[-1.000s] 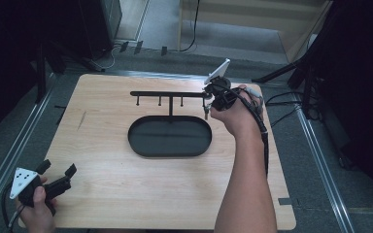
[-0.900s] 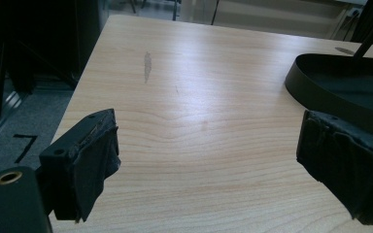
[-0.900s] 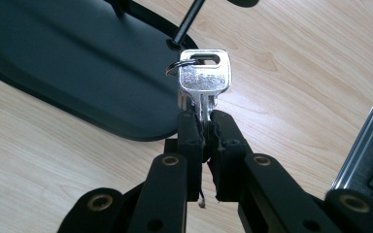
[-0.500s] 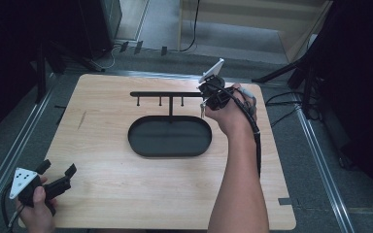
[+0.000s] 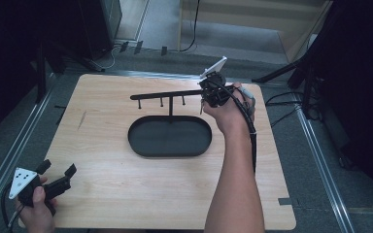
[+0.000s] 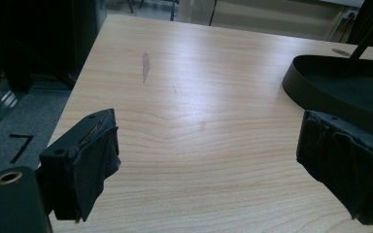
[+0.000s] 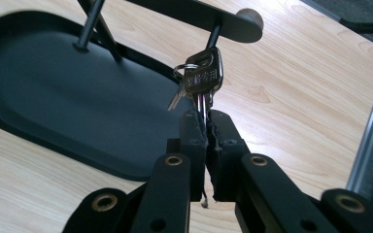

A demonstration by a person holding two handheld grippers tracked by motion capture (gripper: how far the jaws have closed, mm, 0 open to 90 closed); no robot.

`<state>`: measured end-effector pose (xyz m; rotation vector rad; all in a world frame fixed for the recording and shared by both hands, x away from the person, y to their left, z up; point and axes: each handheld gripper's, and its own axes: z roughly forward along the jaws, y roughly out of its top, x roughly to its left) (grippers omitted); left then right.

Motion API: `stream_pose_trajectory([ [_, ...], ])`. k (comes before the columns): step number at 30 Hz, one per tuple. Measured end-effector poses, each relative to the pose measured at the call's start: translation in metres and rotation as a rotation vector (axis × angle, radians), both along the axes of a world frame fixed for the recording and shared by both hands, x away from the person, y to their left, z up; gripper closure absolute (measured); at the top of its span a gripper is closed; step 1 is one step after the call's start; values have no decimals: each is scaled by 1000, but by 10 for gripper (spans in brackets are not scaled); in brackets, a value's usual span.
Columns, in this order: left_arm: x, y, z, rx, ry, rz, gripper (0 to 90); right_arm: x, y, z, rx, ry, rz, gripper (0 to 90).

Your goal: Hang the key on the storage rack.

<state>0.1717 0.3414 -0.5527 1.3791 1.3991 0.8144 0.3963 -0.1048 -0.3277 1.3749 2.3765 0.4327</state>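
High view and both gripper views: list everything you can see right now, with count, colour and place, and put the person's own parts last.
Table: one, light wood, under everything.
Key stand: one, black, a bar with small hooks on a post that rises from an oval tray, mid-table.
Keys: a small silver bunch on a ring, hanging at the hook by the bar's right end, lower ends between the right gripper's jaws.
Tape mark: one, dark, near right edge of the table.
Left gripper: black, near left corner, jaws apart, nothing between them.
Right gripper: black, at the bar's right end, closed on the keys.
Forearms: two, coming in from the bottom.
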Motion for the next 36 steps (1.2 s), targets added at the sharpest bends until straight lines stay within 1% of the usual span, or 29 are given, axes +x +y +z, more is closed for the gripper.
stream_pose_trajectory([
  [3, 0, 0, 0, 0, 0, 0, 83, 0, -3, 2, 14, -8, -7, 871],
  [6, 0, 0, 0, 0, 0, -1, 83, 0, -6, 4, 38, -15, -19, 872],
  [10, 0, 0, 0, 0, 0, -1, 83, 0, -8, 2, 39, -7, -23, 868],
  [12, 0, 0, 0, 0, -1, -2, 83, 1, -10, 1, 46, -17, -39, 866],
  [15, 0, 0, 0, -1, -2, -3, 83, 1, -11, 0, 41, -41, -50, 870],
  [18, 0, 0, 0, 0, -1, -4, 83, 2, -12, 0, 62, -63, -60, 869],
  [19, 0, 0, 0, 0, -1, -5, 83, 2, -12, 1, 57, -73, -64, 869],
  [20, 0, 0, 0, 0, -1, -5, 83, 3, -14, 1, 47, -110, -77, 840],
  [21, 0, 0, 0, -1, -2, -4, 83, 3, -14, 1, 47, -110, -77, 840],
  [23, 0, 0, 0, -2, 0, -5, 83, 4, -17, 0, 62, -128, -99, 824],
  [24, 0, 0, 0, -1, -1, -5, 83, 5, -18, -2, 41, -124, -109, 803],
  [25, 0, 0, 0, -1, 0, -5, 83, 5, -21, -5, 18, -130, -125, 780],
  [26, 0, 0, 0, -1, 0, -5, 83, 5, -21, -5, 18, -130, -125, 780],
  [28, 0, 0, 0, 0, -1, -5, 83, 5, -25, -7, 35, -129, -125, 760],
  [32, 0, 0, 0, 0, -2, -4, 84, 4, -34, -13, 37, -97, -143, 756],
  [36, 0, 0, 0, 3, 0, -7, 83, 3, -40, -18, 41, -81, -150, 757],
])
